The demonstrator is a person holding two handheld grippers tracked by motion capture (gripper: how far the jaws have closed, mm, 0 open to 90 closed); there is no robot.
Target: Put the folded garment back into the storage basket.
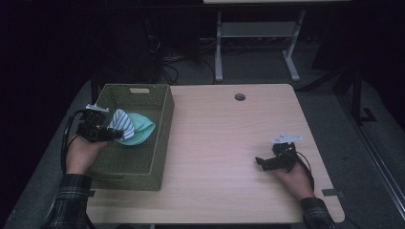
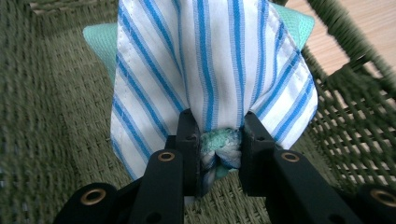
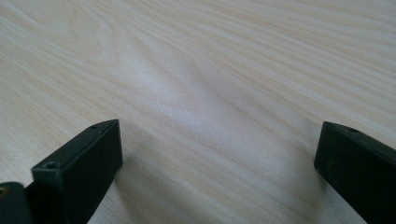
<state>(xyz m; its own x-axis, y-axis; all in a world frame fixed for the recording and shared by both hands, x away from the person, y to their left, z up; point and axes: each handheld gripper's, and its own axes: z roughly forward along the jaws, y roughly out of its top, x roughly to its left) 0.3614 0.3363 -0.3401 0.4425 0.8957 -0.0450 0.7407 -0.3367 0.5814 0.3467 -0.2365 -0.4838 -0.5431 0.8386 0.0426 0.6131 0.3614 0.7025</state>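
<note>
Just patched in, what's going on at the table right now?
A person is working with a tool in each hand. The left tool is shut on a bunched blue-striped cloth together with a mint-green cloth, holding them inside the green woven basket at the table's left side. The right tool rests open over the bare wooden table, holding nothing.

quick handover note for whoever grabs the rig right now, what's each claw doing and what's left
Left claw: shut on a bunched striped cloth and mint cloth, held over the inside of the green basket.
Right claw: open, nothing in it, resting on the table.
Done: cloths gathered and brought into the basket.
Left: probably lower them, open the left claw and pull it out.
</note>
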